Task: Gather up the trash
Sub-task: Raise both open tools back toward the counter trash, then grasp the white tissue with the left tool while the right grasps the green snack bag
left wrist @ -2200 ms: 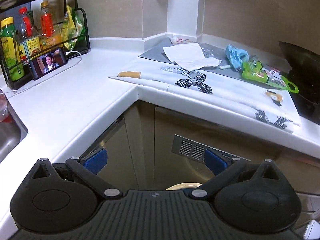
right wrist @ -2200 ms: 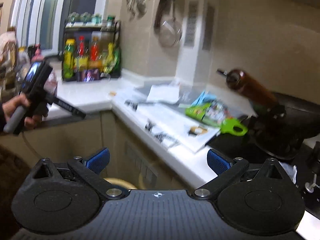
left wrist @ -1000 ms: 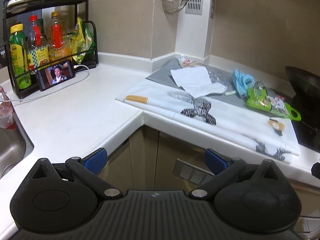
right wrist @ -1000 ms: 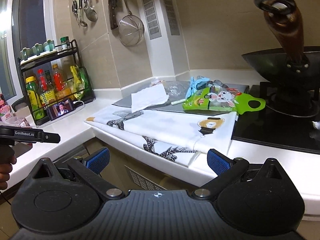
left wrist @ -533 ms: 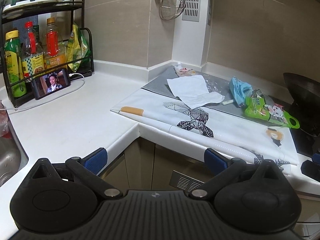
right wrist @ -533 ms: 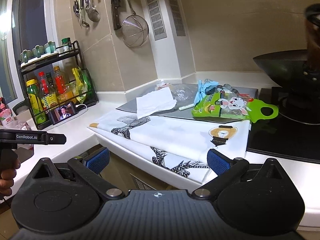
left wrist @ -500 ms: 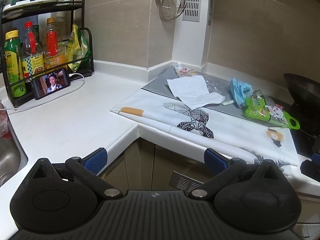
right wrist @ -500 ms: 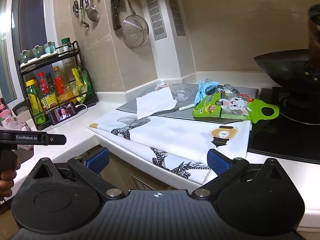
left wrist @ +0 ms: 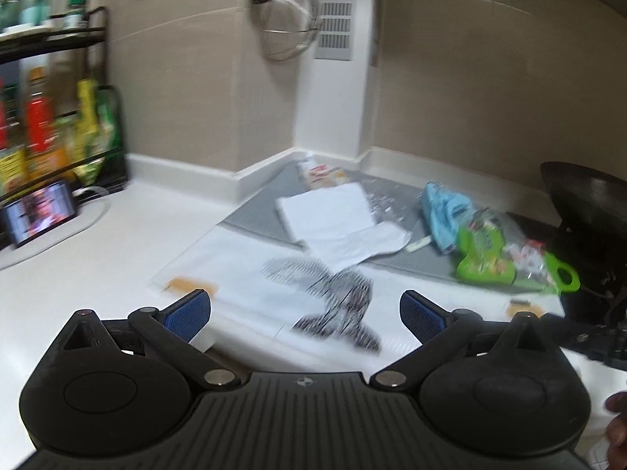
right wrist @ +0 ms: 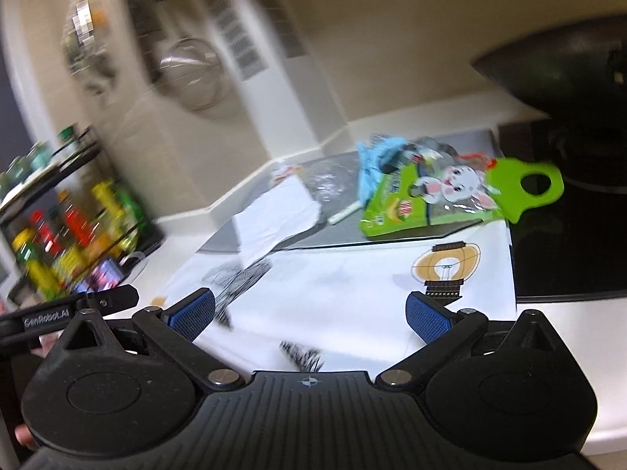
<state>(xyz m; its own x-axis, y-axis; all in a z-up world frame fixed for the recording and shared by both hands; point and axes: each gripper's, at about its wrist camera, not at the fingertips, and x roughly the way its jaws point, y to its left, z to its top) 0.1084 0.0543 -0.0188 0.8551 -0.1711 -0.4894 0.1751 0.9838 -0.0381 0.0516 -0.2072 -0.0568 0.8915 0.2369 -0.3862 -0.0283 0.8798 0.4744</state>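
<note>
Trash lies on a grey mat (left wrist: 270, 211) in the counter's corner: a white paper napkin (left wrist: 333, 219) (right wrist: 274, 211), a crumpled blue wrapper (left wrist: 443, 211) (right wrist: 376, 160), a green snack bag with a rabbit print (left wrist: 505, 258) (right wrist: 435, 199), a small white stick (right wrist: 345, 213) and a small packet (left wrist: 321, 170). A white printed plastic bag (left wrist: 274, 286) (right wrist: 352, 282) is spread flat in front of them. My left gripper (left wrist: 305, 313) hangs open over the bag's near edge. My right gripper (right wrist: 310, 315) is open too, above the bag, short of the green snack bag. Both hold nothing.
A black wok (right wrist: 564, 58) (left wrist: 588, 203) sits on the dark stove (right wrist: 568, 243) at the right. A black rack of bottles (left wrist: 51, 125) and a phone (left wrist: 39, 211) showing video stand at the left. A strainer (left wrist: 290, 23) hangs on the wall. The left gripper's body (right wrist: 66, 311) shows in the right wrist view.
Both grippers have moved forward and in over the counter, closer to the trash; the views are now motion-blurred. Both stay open.
</note>
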